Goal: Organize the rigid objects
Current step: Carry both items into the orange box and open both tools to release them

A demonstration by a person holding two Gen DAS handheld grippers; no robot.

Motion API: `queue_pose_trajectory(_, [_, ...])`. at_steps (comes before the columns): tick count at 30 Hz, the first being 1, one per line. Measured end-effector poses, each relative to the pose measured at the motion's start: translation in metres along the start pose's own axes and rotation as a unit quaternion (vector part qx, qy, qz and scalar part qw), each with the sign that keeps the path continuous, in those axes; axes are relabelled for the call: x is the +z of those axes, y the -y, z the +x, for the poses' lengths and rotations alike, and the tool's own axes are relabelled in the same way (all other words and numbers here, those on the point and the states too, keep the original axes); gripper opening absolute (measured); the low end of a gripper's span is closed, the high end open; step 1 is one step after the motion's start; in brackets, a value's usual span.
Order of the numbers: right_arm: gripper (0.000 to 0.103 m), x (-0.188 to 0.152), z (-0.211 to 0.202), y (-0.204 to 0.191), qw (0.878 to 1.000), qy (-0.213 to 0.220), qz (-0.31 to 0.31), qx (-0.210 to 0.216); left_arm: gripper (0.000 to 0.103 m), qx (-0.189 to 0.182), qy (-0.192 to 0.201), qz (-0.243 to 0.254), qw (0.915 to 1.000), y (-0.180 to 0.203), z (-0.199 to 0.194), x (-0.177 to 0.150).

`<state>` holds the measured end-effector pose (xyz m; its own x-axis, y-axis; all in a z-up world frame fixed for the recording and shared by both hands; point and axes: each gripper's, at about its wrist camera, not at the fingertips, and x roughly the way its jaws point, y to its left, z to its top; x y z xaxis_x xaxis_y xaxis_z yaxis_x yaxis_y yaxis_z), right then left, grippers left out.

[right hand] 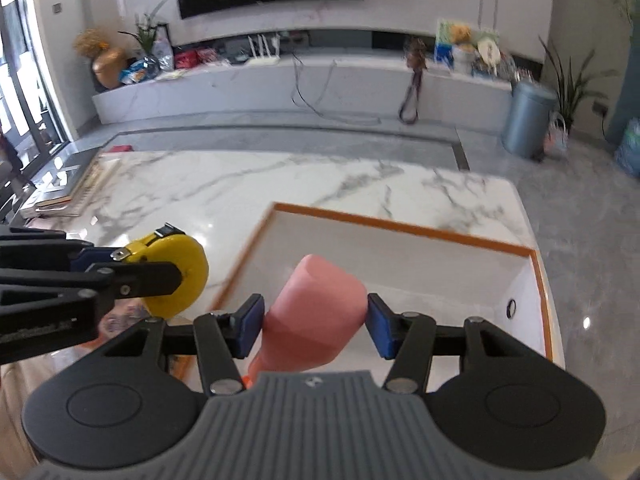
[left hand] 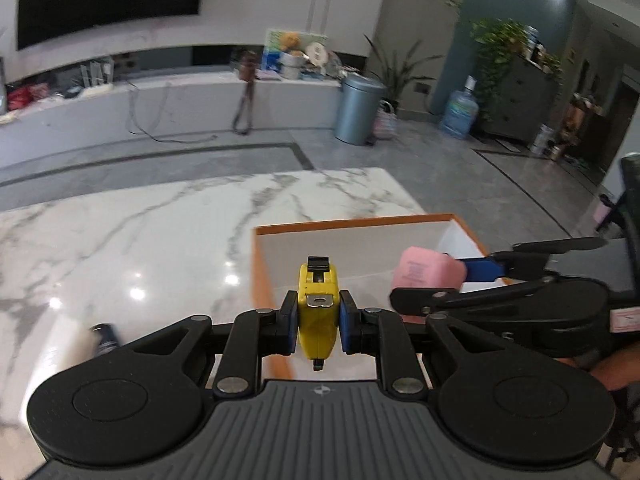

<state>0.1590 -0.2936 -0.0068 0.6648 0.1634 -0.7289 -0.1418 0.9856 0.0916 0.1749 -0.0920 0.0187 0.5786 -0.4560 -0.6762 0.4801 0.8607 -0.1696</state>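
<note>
My left gripper [left hand: 318,322] is shut on a yellow tape measure [left hand: 317,312], held above the left rim of a white box with an orange rim [left hand: 352,224]. My right gripper [right hand: 316,320] is shut on a pink bottle [right hand: 316,316], held over the box [right hand: 400,226]. The pink bottle [left hand: 426,272] and right gripper also show at the right of the left wrist view. The tape measure [right hand: 176,276] and left gripper show at the left of the right wrist view. The box interior looks bare apart from a small dark ring [right hand: 511,307].
The box sits on a white marble table [left hand: 140,232]. A dark cylindrical can [left hand: 105,338] lies on the table at lower left. Books [right hand: 68,196] lie at the table's far left. A grey bin [left hand: 358,108] stands on the floor beyond.
</note>
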Motion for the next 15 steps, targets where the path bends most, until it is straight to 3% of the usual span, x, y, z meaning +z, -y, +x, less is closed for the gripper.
queue_pose_trajectory(6, [0.055, -0.002, 0.052, 0.03, 0.999, -0.05, -0.005, 0.014, 0.022, -0.007, -0.052, 0.041, 0.9978, 0.014, 0.062, 0.01])
queue_pose_trajectory(13, [0.053, -0.009, 0.109, 0.041, 0.995, -0.097, -0.024, 0.031, 0.022, 0.02, -0.09, 0.115, 0.989, 0.018, 0.096, -0.002])
queue_pose_trajectory(15, [0.053, -0.008, 0.115, 0.038, 0.995, -0.09, -0.03, 0.04, 0.022, 0.03, -0.094, 0.131, 0.9865, 0.02, 0.1, -0.005])
